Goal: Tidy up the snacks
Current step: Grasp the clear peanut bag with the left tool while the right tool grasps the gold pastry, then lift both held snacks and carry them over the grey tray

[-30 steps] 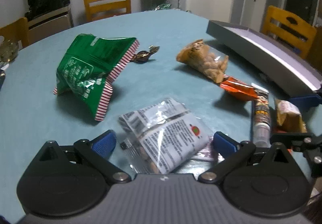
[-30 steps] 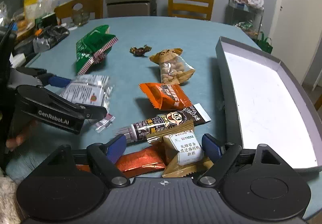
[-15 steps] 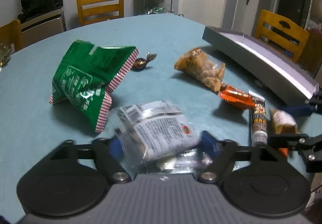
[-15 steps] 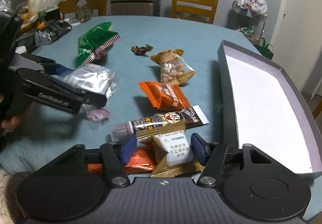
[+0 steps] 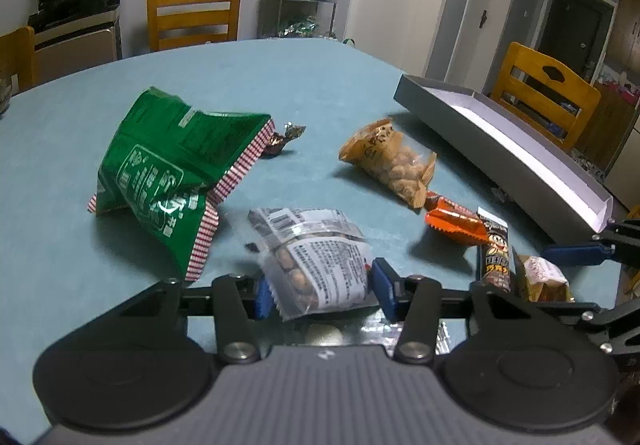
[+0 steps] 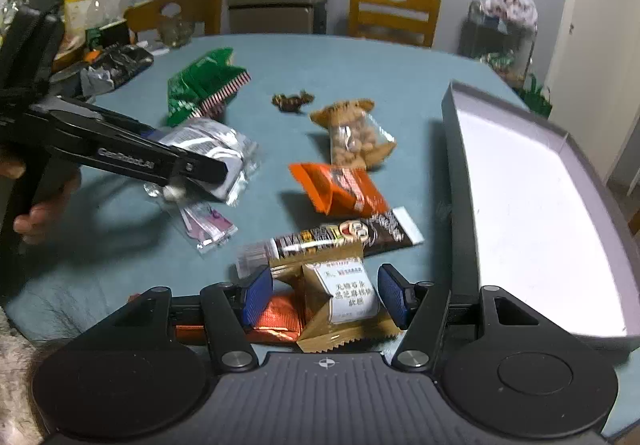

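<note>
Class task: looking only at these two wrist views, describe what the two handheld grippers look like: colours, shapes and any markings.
Both match. The left gripper and the right gripper each have a dark grey ribbed body flanked by two round black discs, black linkage bars with silver pivot bolts, and blue ribbed pads. Seen from the side, the left gripper's black finger carries white lettering, too blurred to read. No cables or sleeves show.

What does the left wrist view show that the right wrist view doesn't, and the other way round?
Only the left wrist view: the doorway beyond the tray and the left gripper's pads pressing the clear nut bag, after closing.

Only the right wrist view: a hand holding the left gripper, a pink packet under the lifted bag, and the tray's bare white floor.

Both: the green bag, peanut bag, orange pack, black bar and the gold packet between the right gripper's jaws.
</note>
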